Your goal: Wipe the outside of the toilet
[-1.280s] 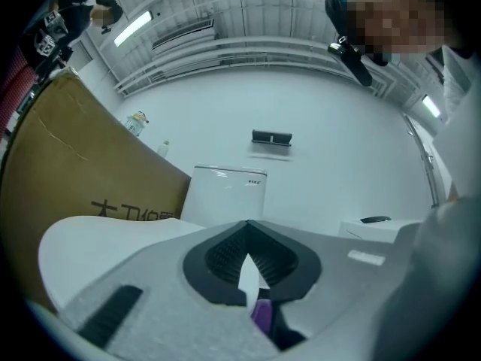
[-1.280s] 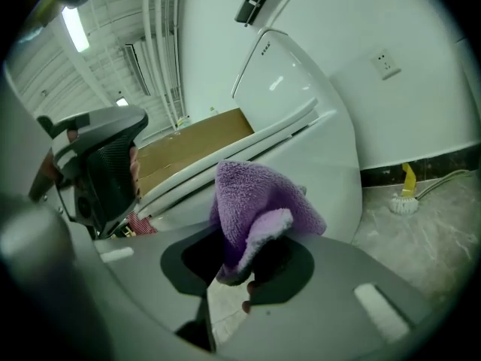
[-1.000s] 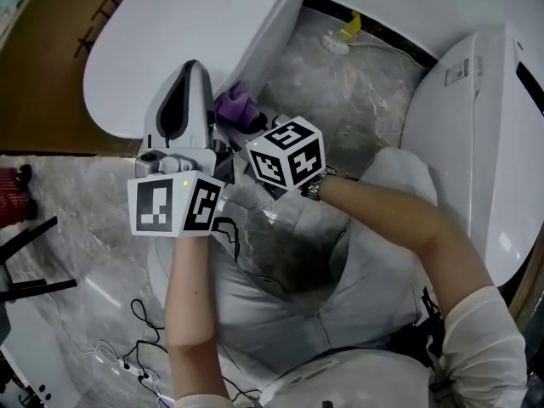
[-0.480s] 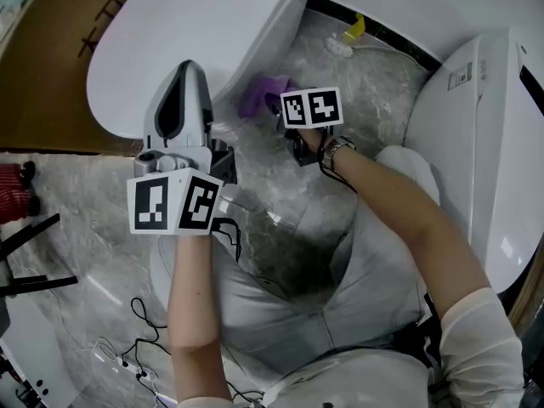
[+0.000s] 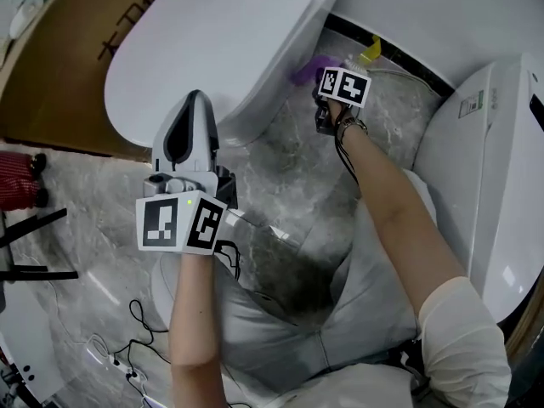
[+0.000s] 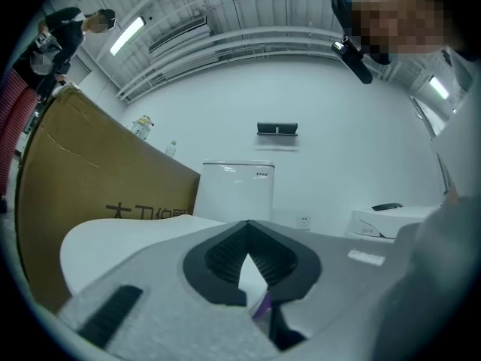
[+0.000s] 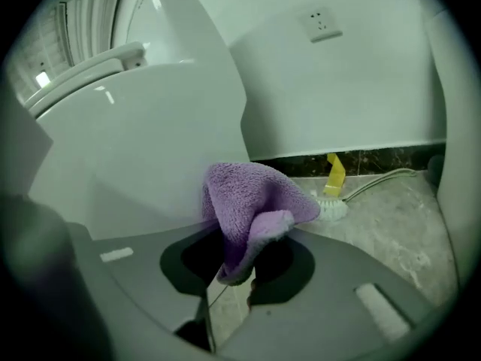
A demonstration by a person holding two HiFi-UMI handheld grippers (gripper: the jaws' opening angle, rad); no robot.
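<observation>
We look down on a floor [image 5: 280,185] of grey, marble-patterned stone with pale veins. A white toilet [image 5: 212,49] stands on it at the top, its base meeting the stone by the dark skirting. To our right stands a second white toilet [image 5: 484,160], well apart from the first. Between them, near the wall, lies a white brush [image 5: 340,62] with a yellow handle, and a pale cable [image 5: 408,73] runs along the skirting beside it. At the left a brown cardboard box [image 5: 59,66] rests just beside the first toilet. Thin black wires [image 5: 140,330] loop over the stone at lower left, near black stand legs [image 5: 34,245] and something red [image 5: 17,185] we cannot identify.
</observation>
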